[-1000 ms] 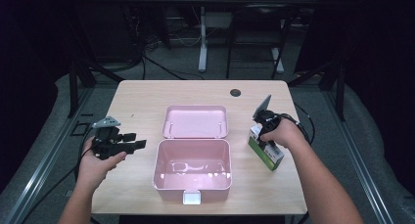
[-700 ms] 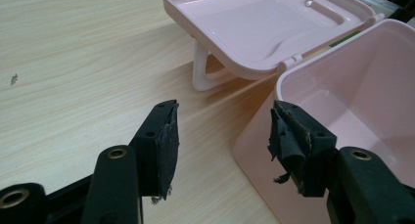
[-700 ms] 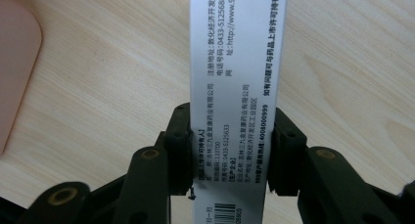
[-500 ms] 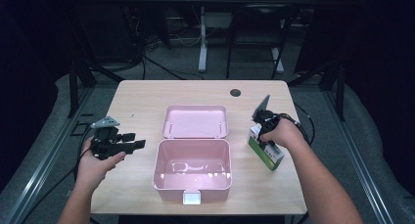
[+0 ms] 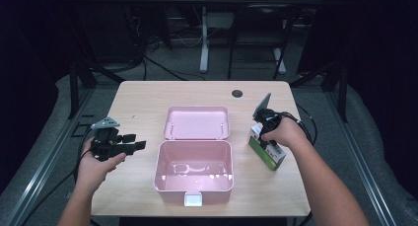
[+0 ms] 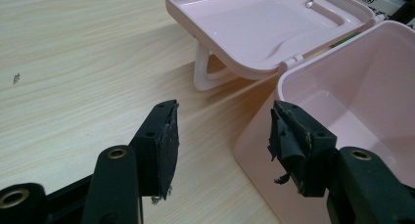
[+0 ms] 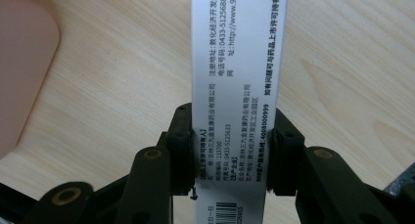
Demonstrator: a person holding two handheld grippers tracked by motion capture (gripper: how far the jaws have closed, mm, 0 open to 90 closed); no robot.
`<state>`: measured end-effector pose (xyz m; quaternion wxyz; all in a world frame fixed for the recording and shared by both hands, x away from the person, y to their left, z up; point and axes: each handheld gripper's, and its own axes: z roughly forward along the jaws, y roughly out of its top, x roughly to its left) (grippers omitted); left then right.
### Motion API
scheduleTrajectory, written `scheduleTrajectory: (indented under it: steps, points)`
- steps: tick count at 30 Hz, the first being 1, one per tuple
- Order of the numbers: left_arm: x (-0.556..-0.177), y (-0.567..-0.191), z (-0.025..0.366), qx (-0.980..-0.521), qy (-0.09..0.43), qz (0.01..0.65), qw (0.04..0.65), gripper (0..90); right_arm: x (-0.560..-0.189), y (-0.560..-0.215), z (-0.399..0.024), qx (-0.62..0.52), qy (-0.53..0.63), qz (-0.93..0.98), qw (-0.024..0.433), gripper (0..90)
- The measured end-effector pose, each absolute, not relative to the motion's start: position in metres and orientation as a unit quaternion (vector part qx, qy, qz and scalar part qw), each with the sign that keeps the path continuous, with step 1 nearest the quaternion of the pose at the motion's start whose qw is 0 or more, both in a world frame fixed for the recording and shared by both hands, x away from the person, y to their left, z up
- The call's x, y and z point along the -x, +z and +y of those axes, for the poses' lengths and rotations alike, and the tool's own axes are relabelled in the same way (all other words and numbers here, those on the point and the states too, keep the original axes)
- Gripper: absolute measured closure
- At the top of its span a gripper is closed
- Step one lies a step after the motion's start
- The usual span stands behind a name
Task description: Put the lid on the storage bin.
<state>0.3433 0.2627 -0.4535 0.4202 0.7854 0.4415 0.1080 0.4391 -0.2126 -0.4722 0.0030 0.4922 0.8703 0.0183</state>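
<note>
The right tool [image 7: 229,150] has closed its pads on a green-and-white cardboard carton [image 5: 266,148], just right of the open pink plastic box [image 5: 194,171] on the wooden surface [image 5: 148,102]. The left tool [image 6: 222,141] stands open, empty, left of that box.

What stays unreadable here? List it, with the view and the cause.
- Small box, high view: the hand and right claw cover its top.
- Box's barcode, right claw view: cut off by the bottom edge.
- Dark round spot on the table, high view: too small to identify.
</note>
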Motion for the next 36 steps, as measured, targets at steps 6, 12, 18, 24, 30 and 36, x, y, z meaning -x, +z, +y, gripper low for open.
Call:
scheduleTrajectory:
  steps: [6,12,18,24,30,36]
  points:
    - [-0.343,-0.452,0.265,-0.784,0.109,0.442,0.422,44.0,-0.437,-0.457,-0.209,-0.478,0.018,0.878,0.007,61.6]
    - [-0.343,-0.453,0.267,-0.782,0.11,0.445,0.423,44.0,-0.433,-0.444,-0.203,-0.455,0.018,0.89,0.016,61.6]
    - [-0.343,-0.453,0.267,-0.781,0.108,0.446,0.423,44.0,-0.428,-0.429,-0.197,-0.434,0.011,0.901,0.016,61.6]
    - [-0.343,-0.452,0.268,-0.782,0.107,0.445,0.423,44.0,-0.424,-0.419,-0.19,-0.418,0.012,0.908,0.017,61.6]
    - [-0.344,-0.453,0.267,-0.783,0.105,0.444,0.422,44.0,-0.421,-0.415,-0.184,-0.409,0.009,0.912,0.01,61.6]
    - [-0.344,-0.453,0.268,-0.782,0.107,0.445,0.423,44.0,-0.42,-0.413,-0.181,-0.401,0.01,0.916,0.013,61.5]
